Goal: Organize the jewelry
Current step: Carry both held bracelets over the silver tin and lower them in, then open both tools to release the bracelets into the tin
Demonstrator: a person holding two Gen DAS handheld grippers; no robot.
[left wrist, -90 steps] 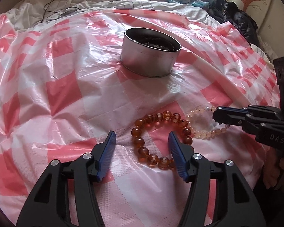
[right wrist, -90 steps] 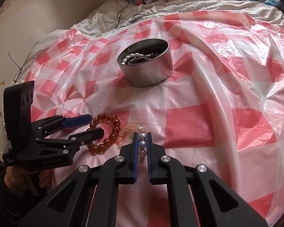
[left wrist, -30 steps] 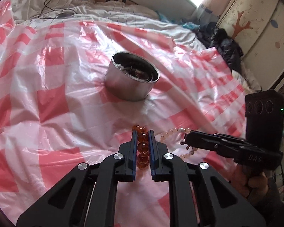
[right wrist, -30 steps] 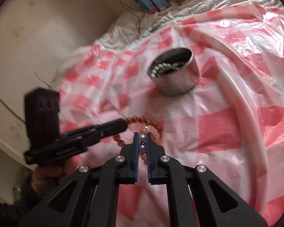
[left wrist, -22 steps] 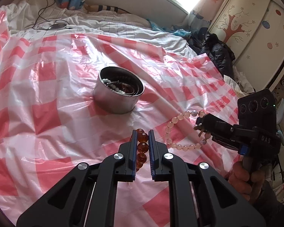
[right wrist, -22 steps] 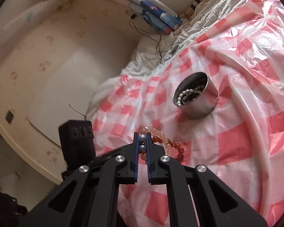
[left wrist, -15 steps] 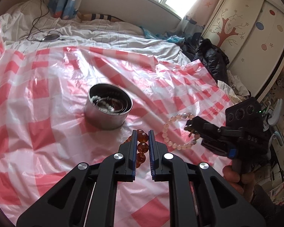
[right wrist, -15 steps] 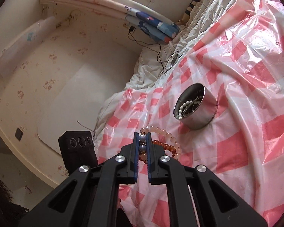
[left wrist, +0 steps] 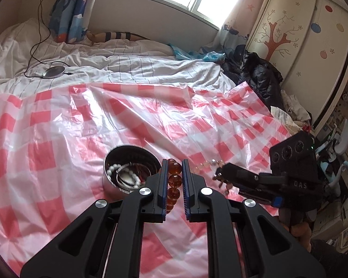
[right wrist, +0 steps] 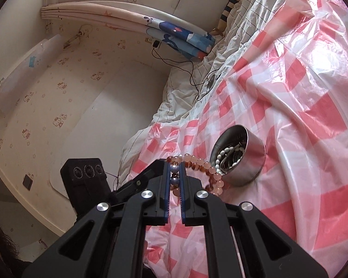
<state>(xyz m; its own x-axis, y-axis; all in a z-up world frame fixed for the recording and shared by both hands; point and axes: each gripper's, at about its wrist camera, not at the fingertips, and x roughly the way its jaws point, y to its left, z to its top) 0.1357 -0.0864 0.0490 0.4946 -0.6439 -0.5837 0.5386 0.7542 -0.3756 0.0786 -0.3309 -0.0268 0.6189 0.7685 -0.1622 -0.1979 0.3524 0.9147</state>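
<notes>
The left gripper [left wrist: 174, 173] was clamped on the amber bead bracelet [left wrist: 174, 180], held aloft just right of the metal tin [left wrist: 109, 183]. The right gripper [right wrist: 174, 173] was pinched shut on the pale pink bead bracelet [right wrist: 208, 169], raised near the tin above the checked plastic sheet [left wrist: 58, 127].

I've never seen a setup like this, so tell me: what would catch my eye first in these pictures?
Two black grippers, each lifting a bead bracelet above a red-and-white checked plastic sheet spread on a bed. The left gripper pinches an amber bracelet; the right gripper pinches a pale pink bracelet. Just beyond them sits a round metal tin already holding white beads.
</notes>
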